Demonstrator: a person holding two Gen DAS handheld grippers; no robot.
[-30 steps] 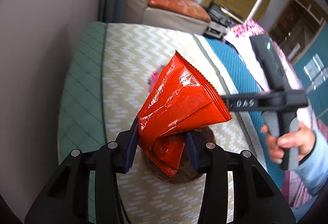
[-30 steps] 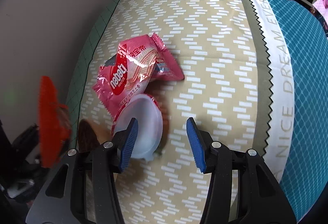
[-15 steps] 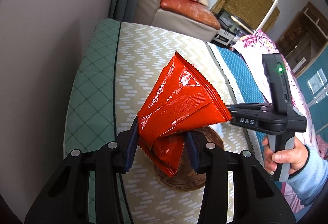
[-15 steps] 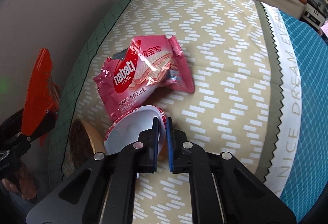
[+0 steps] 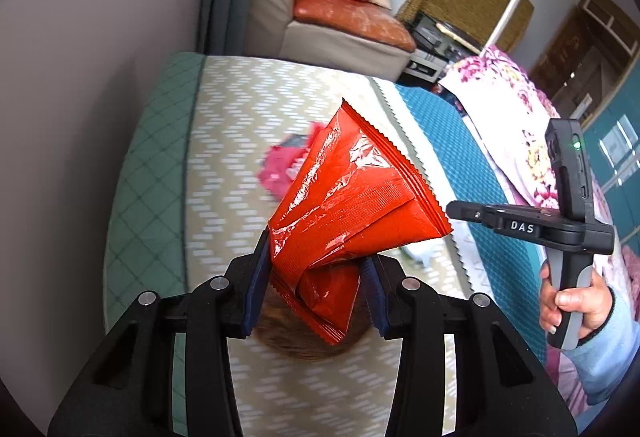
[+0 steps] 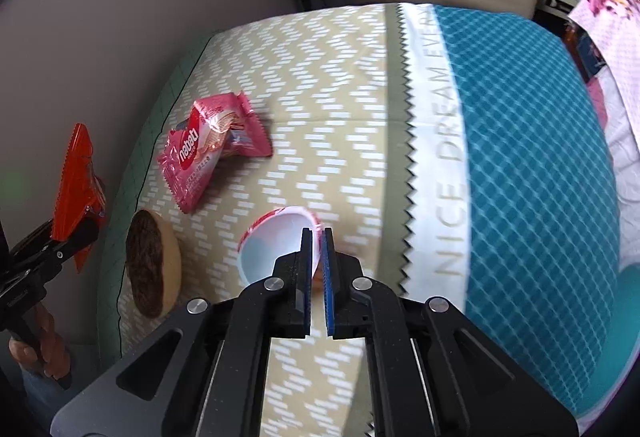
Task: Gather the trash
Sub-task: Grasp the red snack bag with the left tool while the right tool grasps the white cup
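Grippers both hold trash. Left gripper (image 5: 316, 273) clamps an orange wrapper (image 5: 352, 205); right gripper (image 6: 317, 261) pinches a white cup's (image 6: 276, 241) rim above the bed (image 6: 320, 85).

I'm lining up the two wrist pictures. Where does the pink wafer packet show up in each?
Left wrist: pink wafer packet is blurred at centre, mostly hidden behind the orange wrapper.
Right wrist: it lies in full view at left of centre, on the beige zigzag bedcover.
Shared landmark: the brown basket, beneath the orange wrapper in the left view.
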